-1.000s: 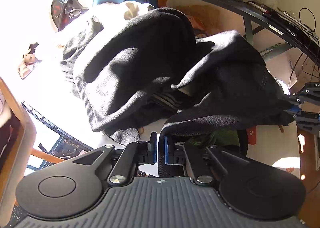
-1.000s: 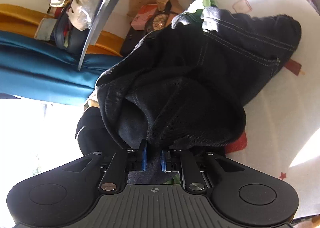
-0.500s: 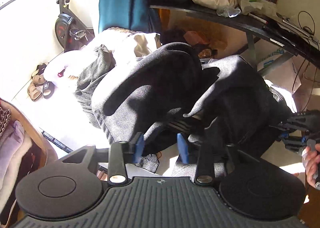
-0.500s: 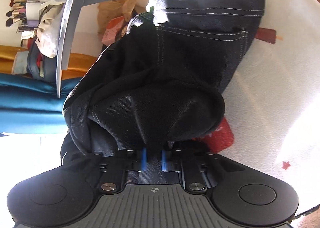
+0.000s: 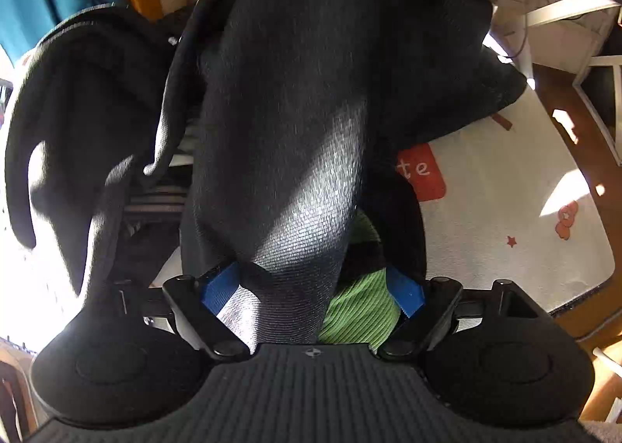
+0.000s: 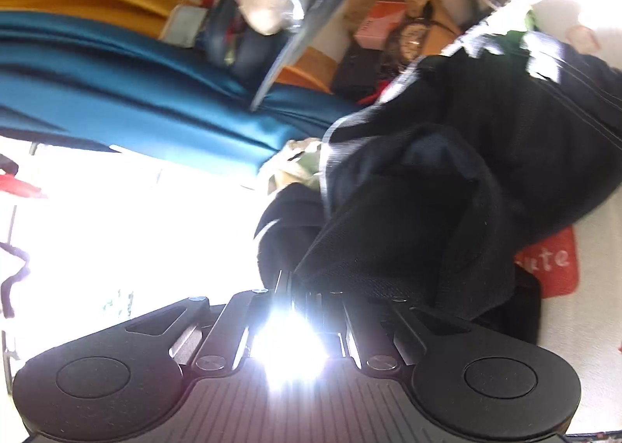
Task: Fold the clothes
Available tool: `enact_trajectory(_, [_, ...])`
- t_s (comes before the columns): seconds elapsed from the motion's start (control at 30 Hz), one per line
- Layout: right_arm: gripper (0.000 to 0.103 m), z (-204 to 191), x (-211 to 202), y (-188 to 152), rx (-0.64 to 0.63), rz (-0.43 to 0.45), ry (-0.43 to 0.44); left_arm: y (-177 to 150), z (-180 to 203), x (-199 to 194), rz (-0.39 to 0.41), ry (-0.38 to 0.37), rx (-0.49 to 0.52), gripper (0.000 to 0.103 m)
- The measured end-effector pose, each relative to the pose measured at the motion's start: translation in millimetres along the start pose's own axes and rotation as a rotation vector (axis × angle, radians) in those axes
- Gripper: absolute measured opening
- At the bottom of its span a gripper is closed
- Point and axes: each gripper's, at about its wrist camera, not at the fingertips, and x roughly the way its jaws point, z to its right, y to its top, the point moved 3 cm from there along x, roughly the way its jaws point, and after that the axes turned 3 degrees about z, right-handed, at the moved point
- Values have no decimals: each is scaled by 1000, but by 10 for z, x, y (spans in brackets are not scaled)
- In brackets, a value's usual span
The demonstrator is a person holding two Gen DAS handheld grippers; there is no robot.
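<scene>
- Dark jeans (image 5: 311, 101) hang as a draped column down the middle of the left wrist view; lower end falls between the left claw's (image 5: 313, 289) blue pads (image 5: 219, 285). Stitched seams and a pocket edge of the same garment show upper right in the right wrist view (image 6: 544, 101).
- Left of the jeans: a black knit garment (image 5: 77, 112) lies bunched over striped fabric (image 5: 155, 200), part of the unsorted heap.
- Left claw: jaws wide and opening; denim passes between the pads, touching or overlapping the left one, well clear of the right, so no clamp. Judgement: spread to take a fresh bite lower on the cloth.
- A green ribbed garment (image 5: 359, 311) lies under the jeans, just inside the right pad (image 5: 406, 293).
- Right: white printed sheet (image 5: 505, 186) with a red patch (image 5: 421, 173) is the work surface; clothes rest on it.
- Right claw (image 6: 289, 287): glare hides the pad tips; jaws closed together, dark cloth runs out from between them, so it pinches the jeans. Judgement: held high as the anchor so the fabric hangs.
- Pose: left claw tipped steeply down into the pile; right claw nearer level, frame motion-blurred.
</scene>
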Motion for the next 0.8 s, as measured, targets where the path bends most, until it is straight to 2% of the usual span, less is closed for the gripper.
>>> enact_trajectory(0.03, [5, -55, 10, 9, -6, 5, 7, -12, -89, 37, -19, 21, -47, 80])
enact_trajectory(0.07, [4, -77, -1, 25, -1, 12, 17, -25, -218, 27, -20, 32, -103, 65])
enact_trajectory(0.1, [4, -95, -12, 44, 13, 23, 28, -38, -378, -19, -9, 35, -168, 58])
enact_trajectory(0.13, [4, -111, -23, 62, 27, 32, 38, -43, -539, -88, 12, 33, -228, 47])
enact_trajectory(0.17, [4, -100, -30, 63, 34, 31, 38, -38, -696, -194, 53, 44, -277, 28])
enact_trajectory(0.23, [3, -78, -41, 61, 49, 30, 37, -8, -999, -444, 136, 91, -369, 9])
enact_trajectory(0.3, [4, -23, -25, -3, 63, 16, 29, 34, -1275, -660, 181, 98, -468, 7])
enact_trajectory(0.33, [7, 13, 4, -43, 76, 7, 17, 54, -1392, -768, 207, 91, -508, 7])
enact_trajectory(0.4, [19, 109, 61, -110, 101, -13, -43, 118, -1586, -980, 264, 96, -533, 7])
enact_trajectory(0.43, [35, 157, 89, -144, 114, -24, -72, 160, -1653, -1075, 293, 110, -529, 7])
enact_trajectory(0.47, [42, 204, 117, -177, 126, -35, -102, 204, -1712, -1154, 318, 121, -527, 6])
enact_trajectory(0.57, [48, 296, 184, -244, 139, -81, -178, 361, -1895, -1287, 360, 113, -548, 6])
enact_trajectory(0.63, [56, 330, 138, -219, 152, -40, -207, 403, -1985, -1309, 377, 105, -552, 6])
enact_trajectory(0.67, [64, 346, 114, -207, 159, -20, -221, 421, -2028, -1312, 384, 96, -552, 6])
enact_trajectory(0.7, [68, 364, 91, -193, 166, 2, -236, 428, -2036, -1323, 389, 87, -551, 6])
enact_trajectory(0.8, [72, 432, 108, -107, 160, 70, -313, 464, -1997, -1410, 407, 57, -509, 6])
